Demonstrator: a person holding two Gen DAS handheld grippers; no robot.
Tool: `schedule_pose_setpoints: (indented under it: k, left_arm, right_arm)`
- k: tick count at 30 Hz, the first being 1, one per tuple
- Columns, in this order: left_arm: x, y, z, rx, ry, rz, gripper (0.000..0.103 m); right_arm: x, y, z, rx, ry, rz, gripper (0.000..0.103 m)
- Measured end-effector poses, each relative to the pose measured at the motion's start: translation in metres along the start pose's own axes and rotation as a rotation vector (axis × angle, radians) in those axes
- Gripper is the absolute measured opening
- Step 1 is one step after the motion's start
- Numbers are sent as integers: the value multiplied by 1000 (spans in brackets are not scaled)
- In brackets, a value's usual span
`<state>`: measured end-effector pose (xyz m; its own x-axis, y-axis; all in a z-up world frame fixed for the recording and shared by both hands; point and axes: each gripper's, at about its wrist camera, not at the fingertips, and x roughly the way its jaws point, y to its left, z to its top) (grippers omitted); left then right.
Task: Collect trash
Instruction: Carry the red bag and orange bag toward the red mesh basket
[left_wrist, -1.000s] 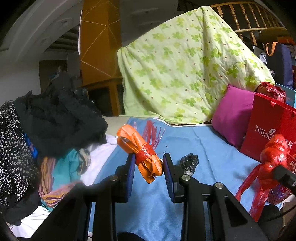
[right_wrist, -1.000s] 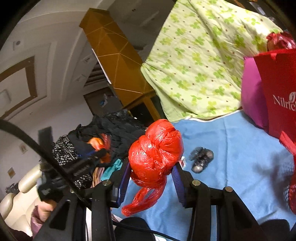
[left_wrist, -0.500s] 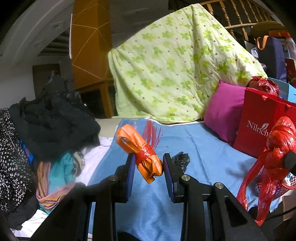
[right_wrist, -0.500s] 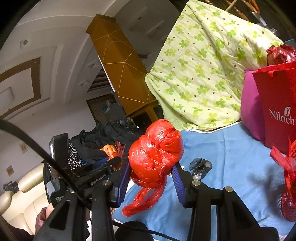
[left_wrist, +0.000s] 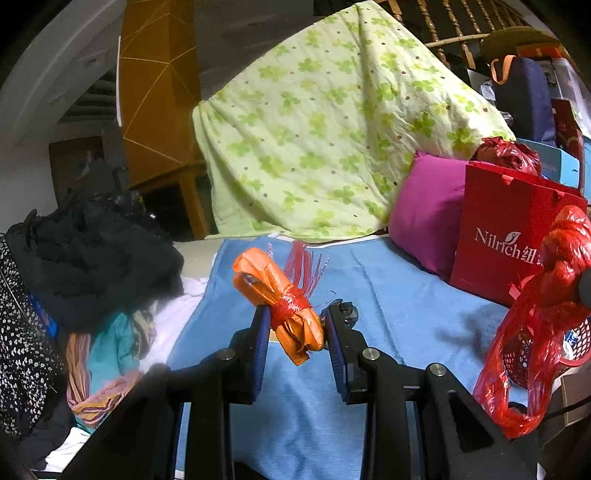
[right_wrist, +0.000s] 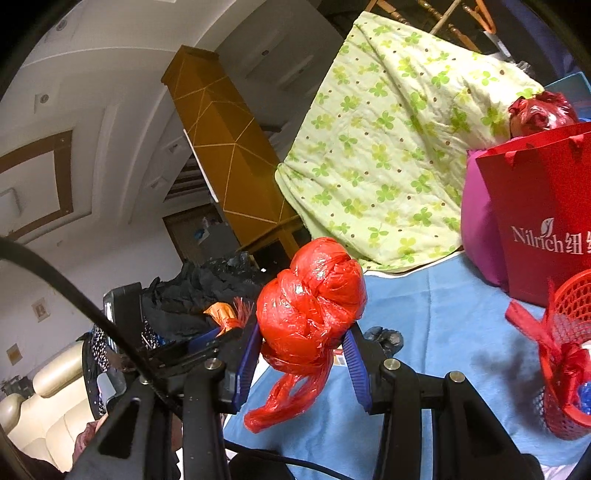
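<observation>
The left gripper (left_wrist: 295, 325) was clamped on an orange bundle (left_wrist: 280, 306) tied with red strips, held clear above the blue sheet (left_wrist: 388, 295). The right gripper (right_wrist: 303, 350) was clamped on a knotted red plastic bag (right_wrist: 314, 306), its loose tail hanging below the 2 fingers. In the left wrist view the same bag (left_wrist: 546, 314) hung at the right edge, just beside a red mesh basket (left_wrist: 576, 343). A red paper bag (right_wrist: 546, 221) stood on the sheet against a magenta cushion (left_wrist: 428, 214). A small dark crumpled item (right_wrist: 384, 338) lay on the sheet beyond the right gripper. A green floral quilt (left_wrist: 332, 140) was draped behind. A pile of clothes (left_wrist: 92, 258) lay at the left.
</observation>
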<state>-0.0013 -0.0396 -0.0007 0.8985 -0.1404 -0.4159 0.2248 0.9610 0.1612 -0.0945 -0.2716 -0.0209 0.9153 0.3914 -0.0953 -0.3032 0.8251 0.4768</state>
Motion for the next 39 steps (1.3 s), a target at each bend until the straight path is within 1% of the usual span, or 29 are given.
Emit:
schedule_pose_setpoints:
  k: [13,25,39]
  left_arm:
    - [-9,-25,9,48,-12,-29,32]
    - [-16,-47,13,94,-24,-48,32]
    - [-24,-72,19,136,-40,-71,32]
  right_arm:
    - [-31,-3,7,4,-57,-11,47]
    - [-55,-6,4,22,-99,-16,47]
    - [-76,-17,9,51,-143,-28,47]
